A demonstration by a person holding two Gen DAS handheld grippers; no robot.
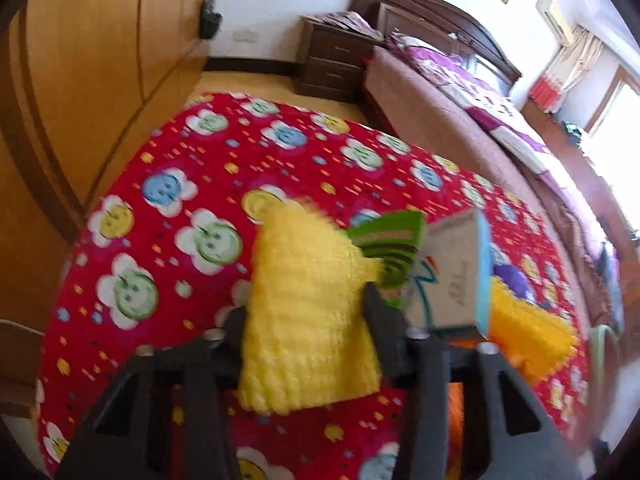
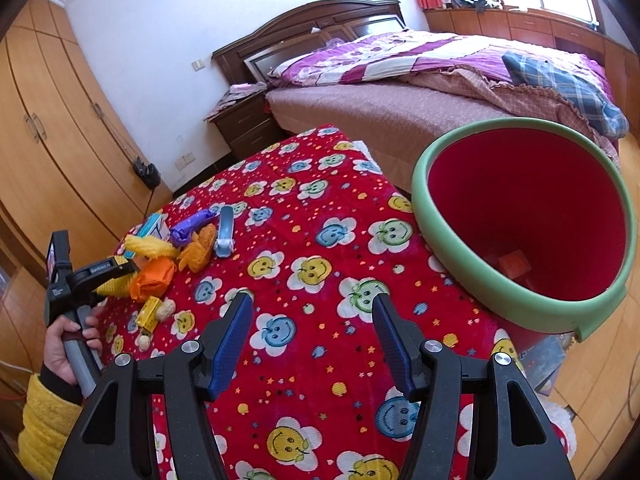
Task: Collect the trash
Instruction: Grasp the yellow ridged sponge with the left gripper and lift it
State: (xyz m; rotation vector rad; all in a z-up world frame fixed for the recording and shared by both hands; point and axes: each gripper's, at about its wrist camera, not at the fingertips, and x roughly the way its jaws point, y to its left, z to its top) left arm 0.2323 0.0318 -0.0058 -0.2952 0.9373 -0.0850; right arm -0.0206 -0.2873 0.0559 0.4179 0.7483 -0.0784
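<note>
The yellow foam fruit net sat clamped between the left gripper's two black fingers, lifted above the red smiley-flower tablecloth. Its long axis ran along the fingers, its ragged far end pointing away from the camera toward the rest of the litter, its near end hanging below the jaws.

In my judgement the soft net could squash thin and slip out on the way, since the jaws pinched only its middle. The blur in the left wrist view hinted at quick motion, which would worsen that.

Just beside it lay a green striped wrapper and a small cardboard box.

The right gripper hung open and empty over the cloth, its blue pads well apart. The green-rimmed red bin stood at the table's far right edge, well away from the pile, with an orange piece at its bottom.
</note>
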